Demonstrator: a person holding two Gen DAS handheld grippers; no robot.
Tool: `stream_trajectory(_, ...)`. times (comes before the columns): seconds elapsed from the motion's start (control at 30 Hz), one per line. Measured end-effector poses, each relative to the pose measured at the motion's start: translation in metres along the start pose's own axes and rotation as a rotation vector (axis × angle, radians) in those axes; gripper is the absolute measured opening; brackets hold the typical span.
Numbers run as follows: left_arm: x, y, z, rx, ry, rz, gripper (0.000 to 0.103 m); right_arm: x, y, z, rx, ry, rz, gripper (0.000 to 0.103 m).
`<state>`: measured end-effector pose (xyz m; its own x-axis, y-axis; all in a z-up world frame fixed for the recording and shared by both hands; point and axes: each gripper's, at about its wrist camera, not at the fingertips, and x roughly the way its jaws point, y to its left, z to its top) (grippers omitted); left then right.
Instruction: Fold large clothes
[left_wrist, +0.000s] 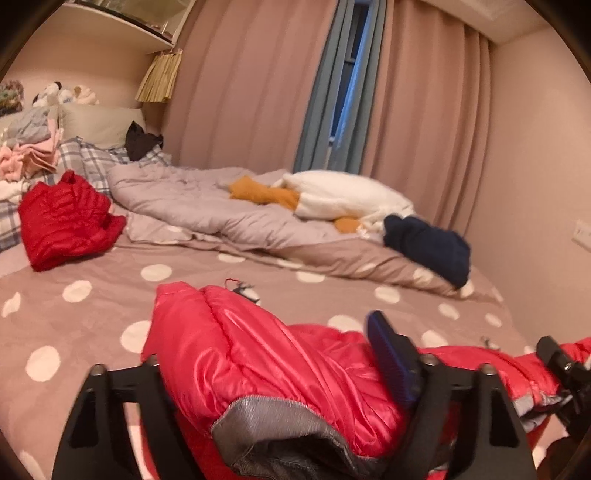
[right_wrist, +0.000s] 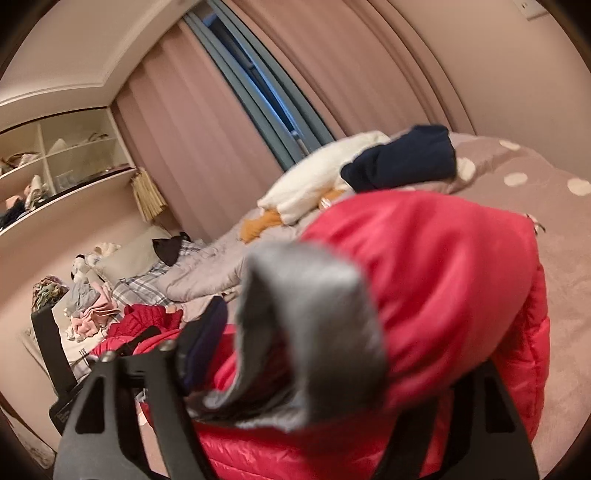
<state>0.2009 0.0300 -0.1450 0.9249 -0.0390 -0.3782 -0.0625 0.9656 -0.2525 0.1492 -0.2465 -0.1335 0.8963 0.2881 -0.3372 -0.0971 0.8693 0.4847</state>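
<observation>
Both sets of jaws stand wide, gripping nothing: left gripper (left_wrist: 280, 373) and right gripper (right_wrist: 295, 354) straddle the red puffer jacket (left_wrist: 236, 350) on the bed (left_wrist: 74, 314).

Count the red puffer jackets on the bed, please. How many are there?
2. One red jacket lies at the near edge of the bed, between the jaws of both grippers. The second red jacket lies crumpled farther back on the left, near the pillows. Others may be hidden.
</observation>
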Motion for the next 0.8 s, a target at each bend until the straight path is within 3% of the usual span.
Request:
stream_trajectory(0.03,0.001,0.0,0.001,-0.009,0.003,-0.008,0.094,0.0,0.002,0.0,-0.005,-0.001,-0.003,0.082)
stream_trajectory(0.37,-0.007,-0.007,0.006,0.045,-0.012,0.045,0.095,-0.002,0.012,0.003,-0.066,-0.018,-0.028,0.094)
stream_trajectory(0.47,-0.019,-0.01,0.011,0.077,-0.082,0.124,0.102,-0.007,0.015,0.005,-0.106,-0.036,-0.042,0.097)
stream_trajectory(0.57,-0.035,-0.014,0.015,0.124,-0.192,0.215,0.102,-0.01,0.017,0.008,-0.111,-0.051,0.001,0.103)
stream_trajectory(0.63,-0.042,-0.012,0.02,0.13,-0.22,0.204,0.102,-0.01,0.019,0.01,-0.117,-0.056,-0.019,0.103)
stream_trajectory(0.8,-0.043,-0.005,0.024,0.108,-0.17,0.175,0.102,-0.017,0.029,0.014,-0.152,-0.092,-0.049,0.103)
